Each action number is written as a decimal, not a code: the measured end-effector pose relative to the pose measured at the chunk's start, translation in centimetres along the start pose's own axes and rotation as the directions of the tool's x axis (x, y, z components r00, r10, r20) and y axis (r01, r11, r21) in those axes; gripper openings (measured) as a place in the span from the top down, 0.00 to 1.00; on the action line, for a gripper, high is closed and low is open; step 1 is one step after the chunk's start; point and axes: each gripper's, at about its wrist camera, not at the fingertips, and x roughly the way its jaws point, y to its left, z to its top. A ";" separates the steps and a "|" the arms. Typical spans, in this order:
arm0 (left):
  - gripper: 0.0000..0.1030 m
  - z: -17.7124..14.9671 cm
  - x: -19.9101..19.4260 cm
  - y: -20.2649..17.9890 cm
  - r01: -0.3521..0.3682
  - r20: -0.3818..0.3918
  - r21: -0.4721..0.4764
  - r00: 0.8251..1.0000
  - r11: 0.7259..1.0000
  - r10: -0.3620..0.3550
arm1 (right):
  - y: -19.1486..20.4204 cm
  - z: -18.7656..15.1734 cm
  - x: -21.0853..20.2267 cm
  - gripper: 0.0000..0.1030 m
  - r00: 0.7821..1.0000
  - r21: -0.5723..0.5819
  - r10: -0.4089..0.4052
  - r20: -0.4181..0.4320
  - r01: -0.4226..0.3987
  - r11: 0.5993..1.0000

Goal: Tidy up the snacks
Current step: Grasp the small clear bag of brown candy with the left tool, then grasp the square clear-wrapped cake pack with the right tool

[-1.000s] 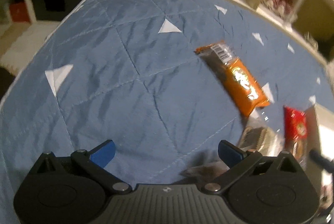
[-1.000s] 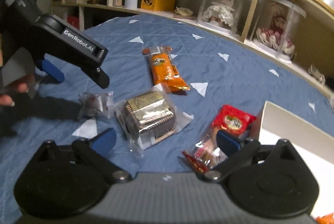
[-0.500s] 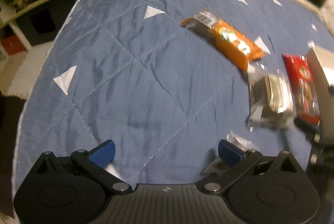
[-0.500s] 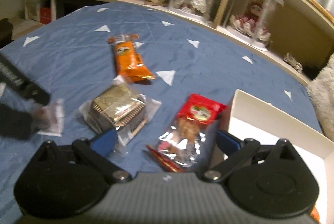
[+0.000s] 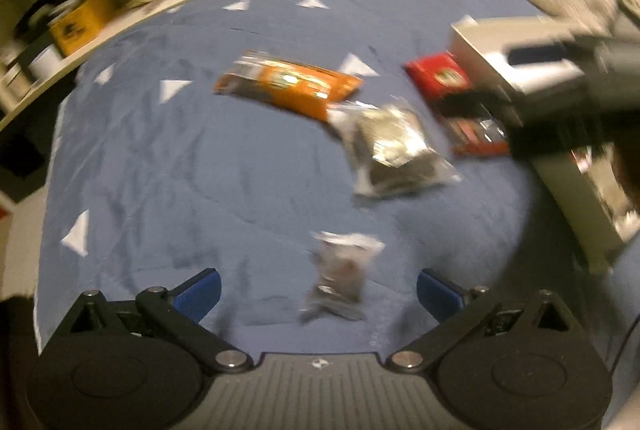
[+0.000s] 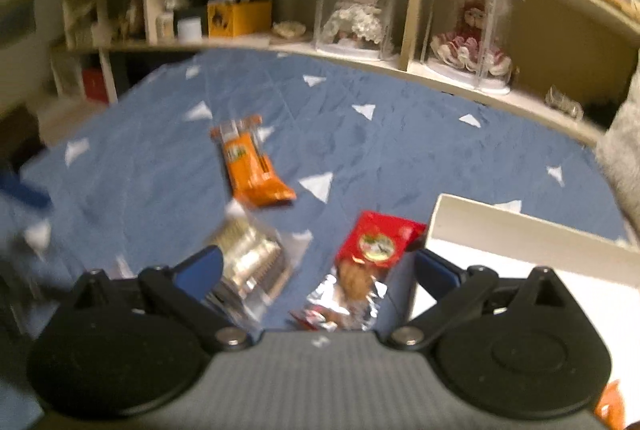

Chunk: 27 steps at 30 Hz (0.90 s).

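The left tongs (image 5: 318, 288) stand wide open and hold nothing. Between their blue tips, a little toward the 1 o'clock side, lies a small clear packet (image 5: 340, 280) with something dark inside (the picture is blurred, so I cannot name it). Its long axis runs from 12 to 6 o'clock, along the fingers, so the jaws could close across its short side.

The right tongs (image 6: 316, 270) are also wide and empty. Just ahead of them at 12 o'clock lies the red packet (image 6: 370, 262), long axis about 12 to 6, its silver end nearest the tips. The foil packet (image 6: 250, 268) is at 10 o'clock, partly behind the left finger, and the orange bar (image 6: 248, 163) lies farther out at 11 o'clock. The white box (image 6: 528, 236) is at 2 o'clock, just beside the red packet.

I judge that each hand is nearest to its own packet: left for the small one, right for the red one, with the box close on the right.
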 end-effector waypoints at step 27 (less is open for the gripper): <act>0.66 0.9 3.0 0.7 0.091 -0.035 -0.025 0.995 0.996 -0.091 | 0.3 1.9 5.2 0.06 0.954 0.493 0.276 -0.118 -0.185 0.850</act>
